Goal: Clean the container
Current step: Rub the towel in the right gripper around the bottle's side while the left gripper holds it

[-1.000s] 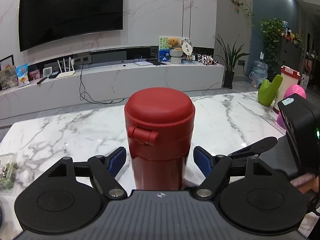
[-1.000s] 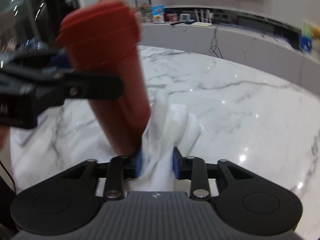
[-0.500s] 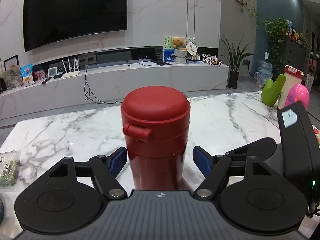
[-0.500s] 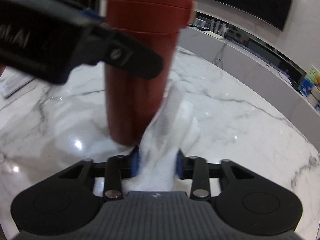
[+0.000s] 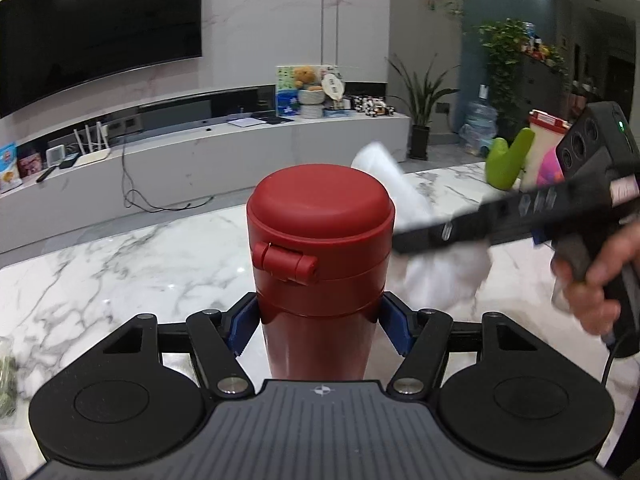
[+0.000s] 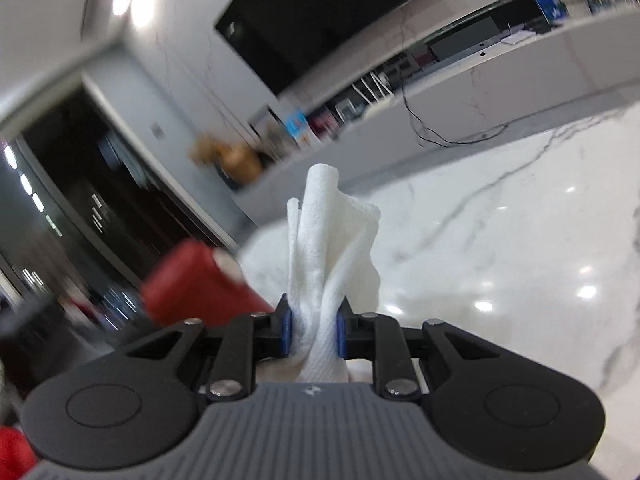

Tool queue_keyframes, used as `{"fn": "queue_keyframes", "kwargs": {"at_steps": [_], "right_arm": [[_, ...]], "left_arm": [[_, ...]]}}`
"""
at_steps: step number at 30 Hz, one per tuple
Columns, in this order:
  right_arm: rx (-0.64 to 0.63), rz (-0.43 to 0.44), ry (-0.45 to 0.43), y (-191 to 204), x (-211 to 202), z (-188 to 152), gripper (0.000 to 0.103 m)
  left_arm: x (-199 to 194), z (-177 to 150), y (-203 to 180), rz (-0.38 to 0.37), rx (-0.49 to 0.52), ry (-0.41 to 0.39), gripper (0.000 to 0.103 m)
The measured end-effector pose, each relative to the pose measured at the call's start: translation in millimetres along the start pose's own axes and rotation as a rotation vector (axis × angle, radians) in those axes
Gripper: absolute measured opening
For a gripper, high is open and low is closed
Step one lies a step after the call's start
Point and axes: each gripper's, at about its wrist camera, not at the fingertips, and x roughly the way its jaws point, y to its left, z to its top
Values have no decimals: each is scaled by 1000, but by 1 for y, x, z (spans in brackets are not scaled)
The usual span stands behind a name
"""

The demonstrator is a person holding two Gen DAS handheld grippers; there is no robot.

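Gripping smooth red cylindrical container (image 5: pixel 320 264) in left claw (image 5: pixel 320 322), right claw (image 6: pixel 312 330) pinching crumpled white paper towel (image 6: pixel 332 248)

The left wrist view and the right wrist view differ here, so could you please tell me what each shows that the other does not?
Only the left wrist view shows the left gripper closed on the upright red flask, its hinged lid shut, and the person's right hand. Only the right wrist view shows the right gripper pinching the white paper towel between its blue pads. Both show the flask, the towel, the marble table and the wall TV.
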Motion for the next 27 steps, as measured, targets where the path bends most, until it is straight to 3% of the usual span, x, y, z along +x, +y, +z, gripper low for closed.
{"fn": "queue_keyframes", "kwargs": {"at_steps": [6,12,19,27], "right_arm": [[125,159,-18,0,-3,7,23],[123,142,75,7,13,-1,23],[96,-3,186,2,30,-17,23],[-185,-340,287,12,47,-23,25]], "left_arm": [[1,0,-3,-3,14,0,63],[0,-1,-5,7,12,1,63],[0,0,-8,8,27,-2,63],[-1,-1,-12,38,14,-3,65]]}}
